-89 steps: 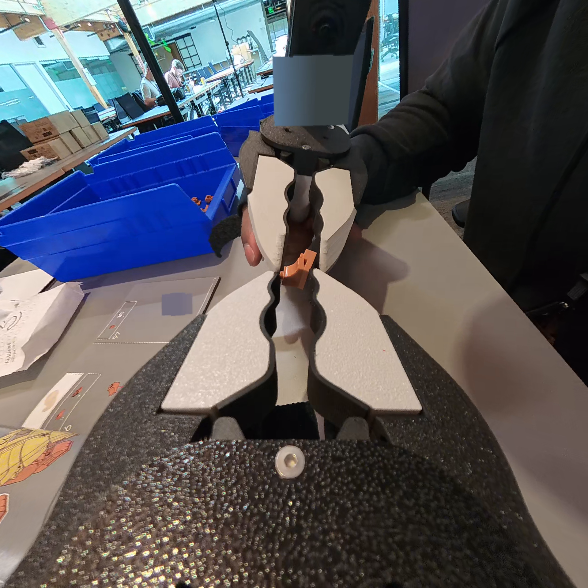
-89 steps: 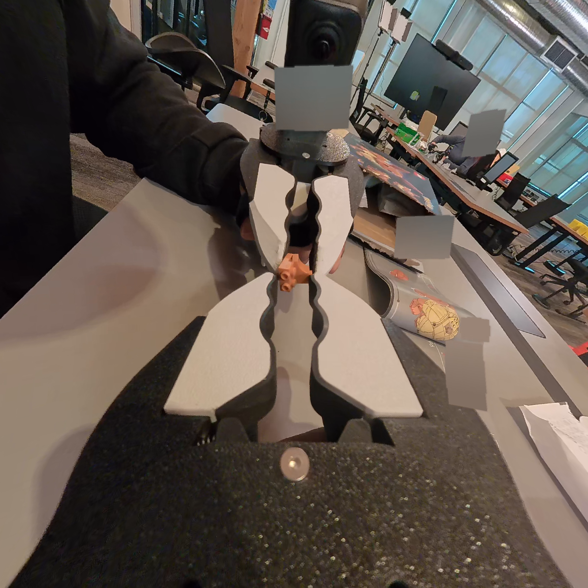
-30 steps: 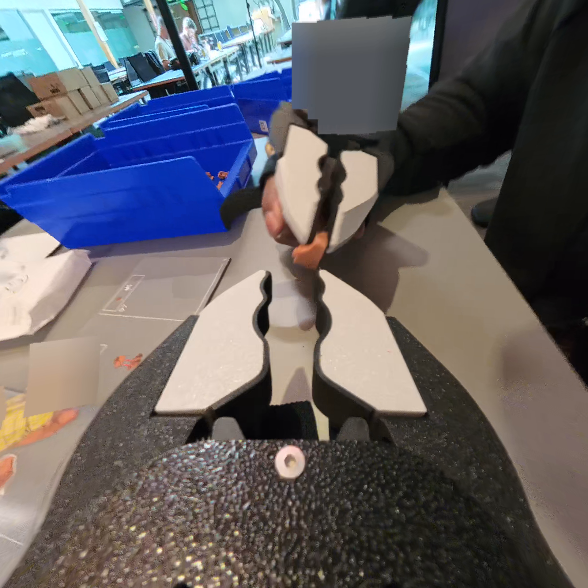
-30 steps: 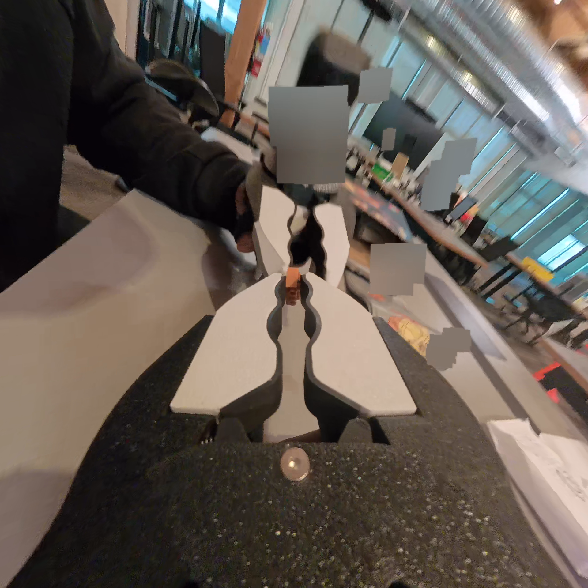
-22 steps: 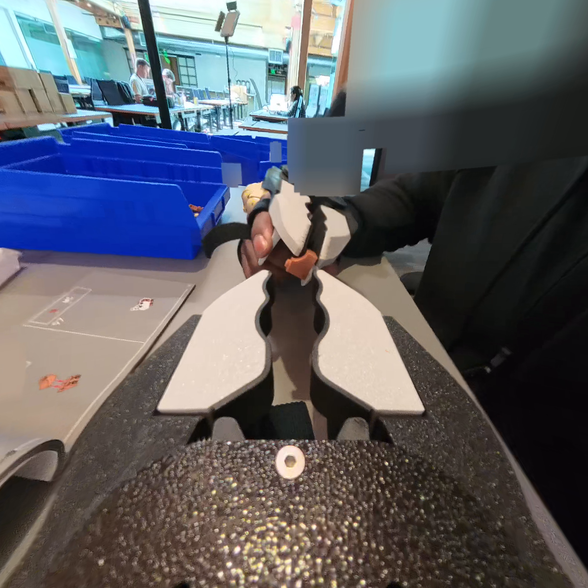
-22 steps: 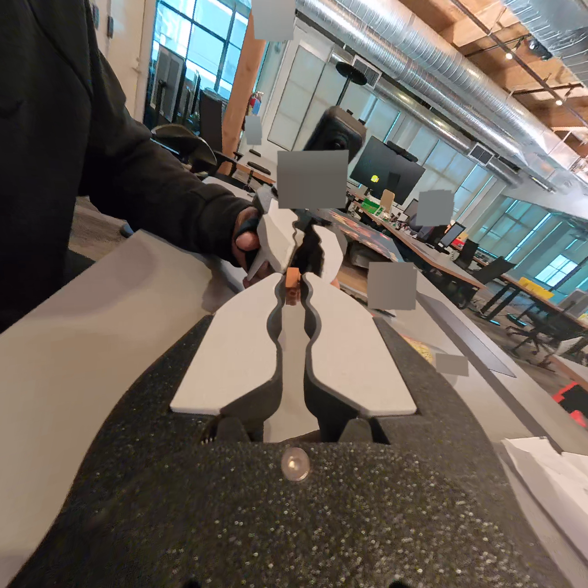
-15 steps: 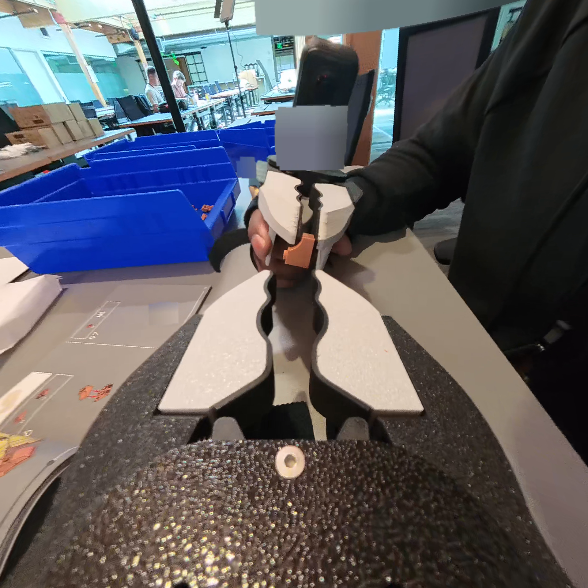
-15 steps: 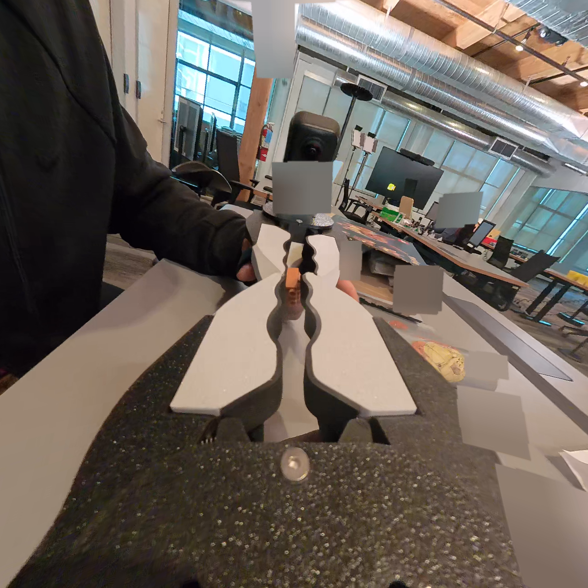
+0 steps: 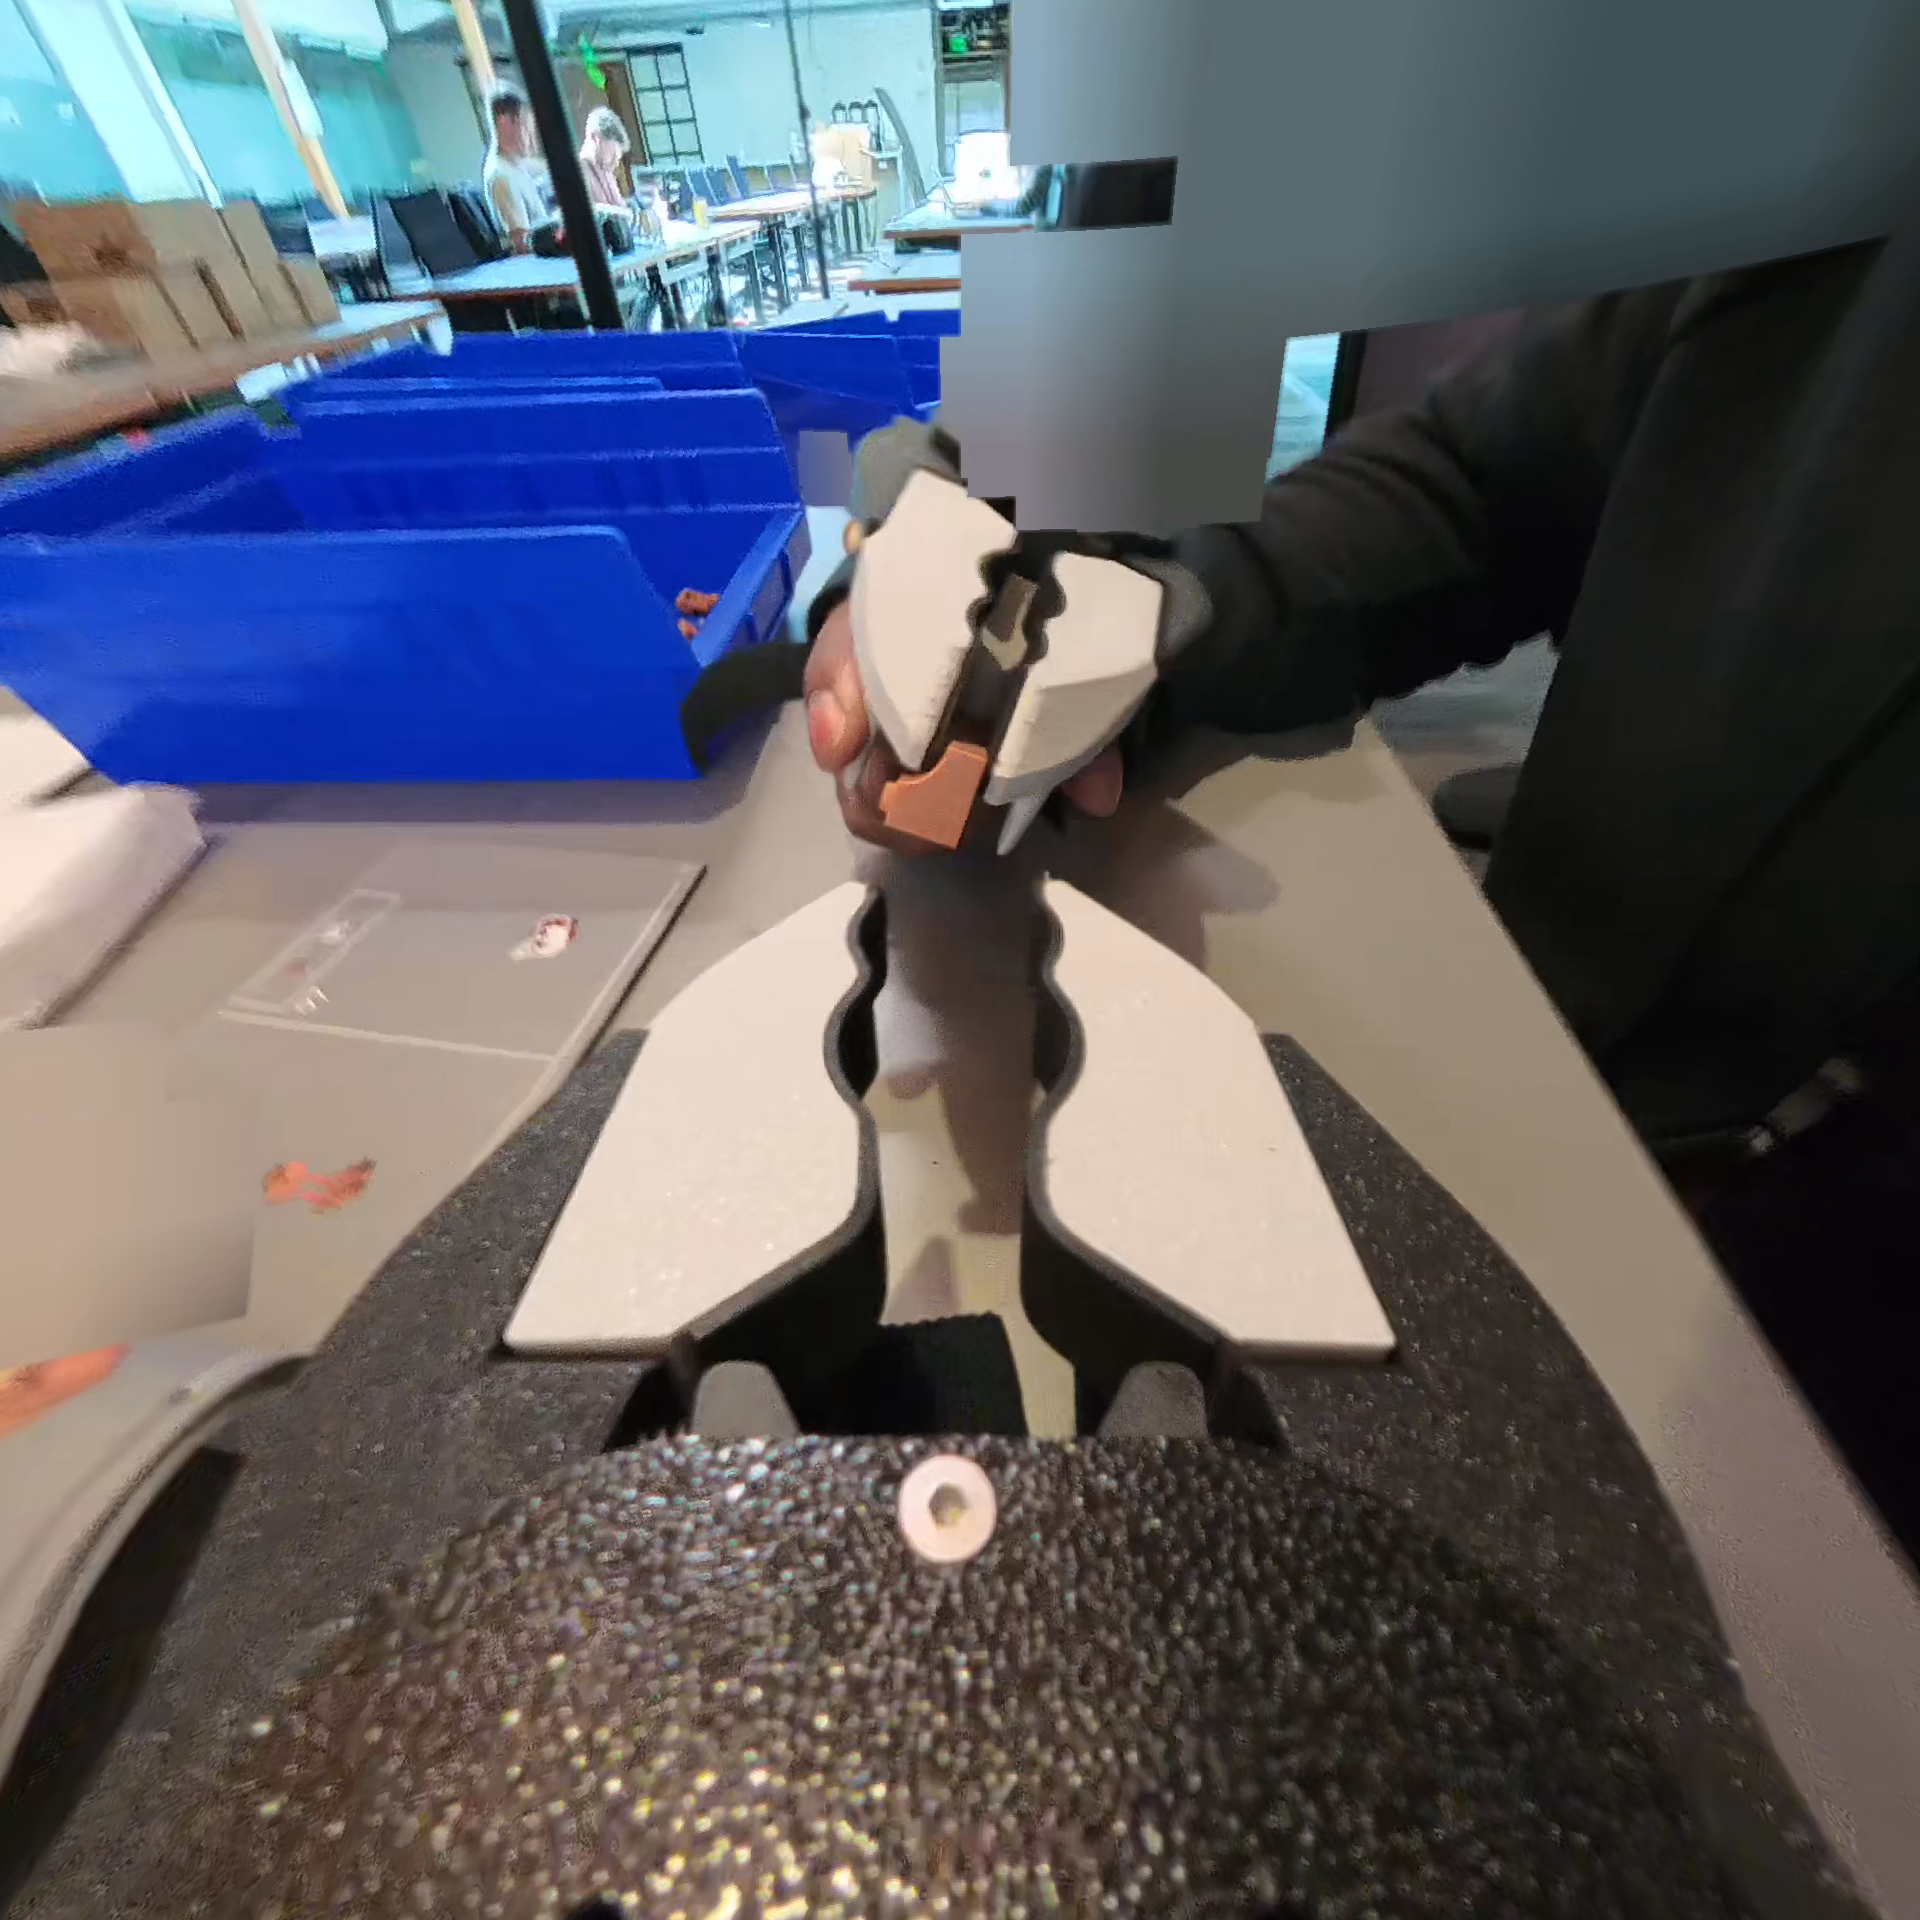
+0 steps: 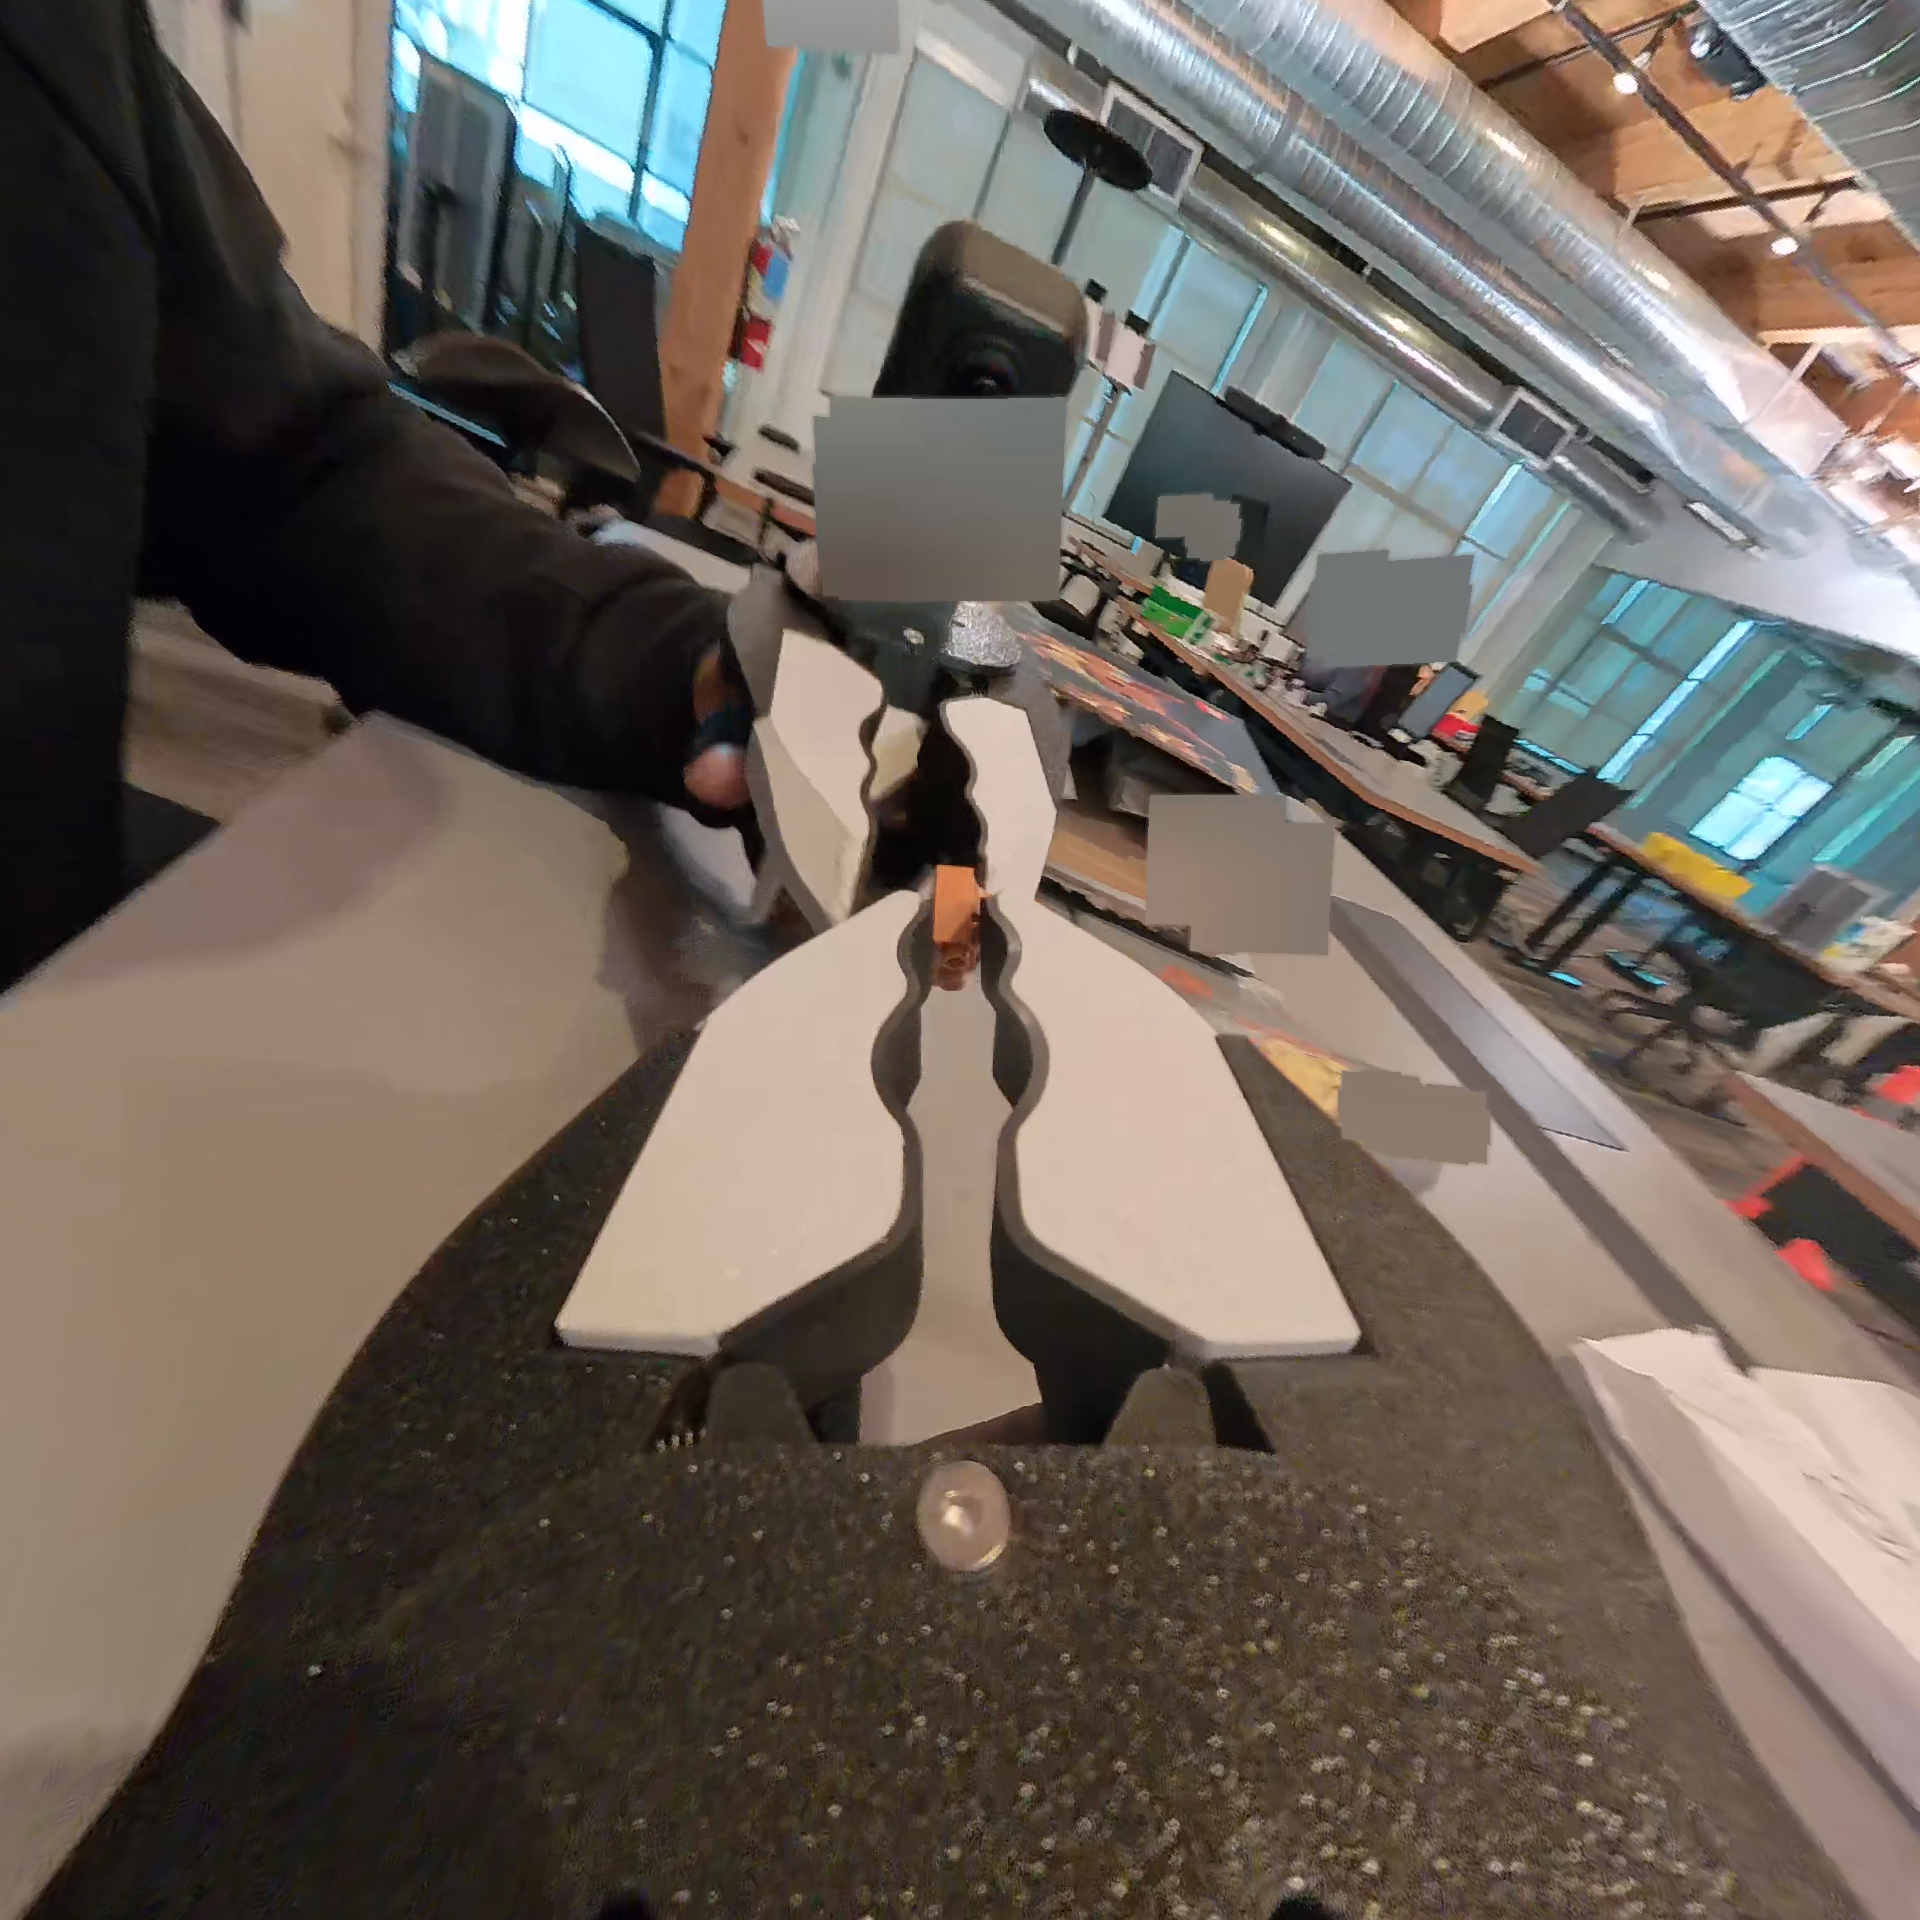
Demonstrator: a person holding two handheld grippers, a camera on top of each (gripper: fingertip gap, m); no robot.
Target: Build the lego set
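While both handheld grippers are held nose to nose above the grey tabletop [image 9: 1455, 987], only one is loaded. The right gripper [image 10: 951, 914] is clenched on a small orange-brown plastic piece [image 10: 954, 920], with both pads seen pressed against its sides at the very tips. In the left wrist view the same piece [image 9: 932, 795] is seen sticking out of the right gripper's [image 9: 971, 769] white fingertips, directly ahead of and slightly above the left gripper [image 9: 956, 914].

The left gripper is released: its jaws stand apart, with nothing between them but table and shadow. No contact with the piece is seen; a clear gap is left between the left gripper's tips and the piece.

Key relation: the piece lies straight ahead of the left gripper on its centre line, near but apart. Its long axis looks roughly in line with the right gripper's fingers, pointed back toward the left gripper. The right gripper is the nearer one, being the holder.

Piece appearance: flat-faced, stepped or notched outline in the left view; narrow edge-on with a small round stud end in the right view. Fine detail cannot be resolved because of blur.

Beyond and left of the left gripper, blue plastic bins [image 9: 364, 644] are seen, with small orange parts [image 9: 691, 608] inside one.
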